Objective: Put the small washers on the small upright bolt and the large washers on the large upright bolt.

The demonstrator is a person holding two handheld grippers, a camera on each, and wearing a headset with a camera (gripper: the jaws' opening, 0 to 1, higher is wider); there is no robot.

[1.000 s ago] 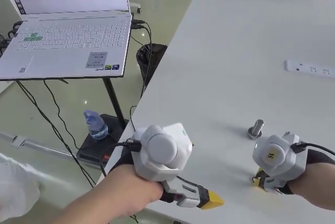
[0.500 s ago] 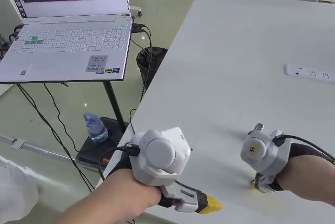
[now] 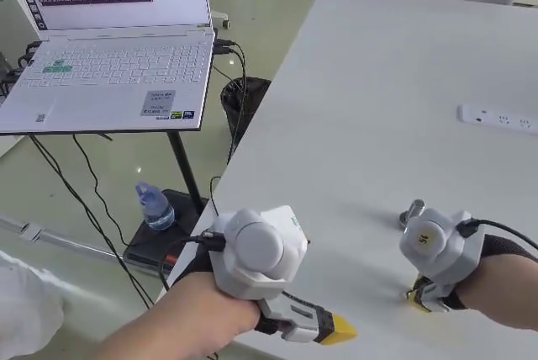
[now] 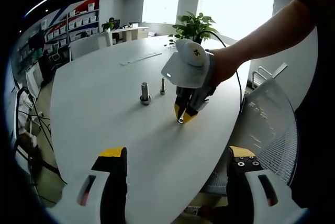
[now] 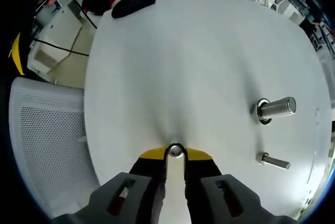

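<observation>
– While the right tool (image 5: pixel 176 156) is clamped on a washer (image 5: pixel 176 150), how far along are we?
– Early, I'd judge. The washer is pinched at the jaw tips, low over the counter (image 5: pixel 199 51). Can't tell if it's touching or just above. It's not on a bolt yet.
– Bolts?
– Both upright, near each other. From the washer in the right gripper view, the large bolt (image 5: pixel 276 109) is at 2 o'clock and the small bolt (image 5: pixel 274 161) at 3 o'clock.
– Anything on them already?
– There's a ring at the foot of the large bolt. Could be a washer or the bolt's own head, can't tell. Same for the small one, too small to read.
– Left tool?
– The left tool (image 4: pixel 177 153) has its jaws apart and empty. It's at the counter edge, at 6 o'clock from the bolts in its own view.
– Which bolt takes this washer?
– Can't size it from here. My read is that most of the task is left. This washer needs lifting over a bolt top and dropping on, then any others.
</observation>
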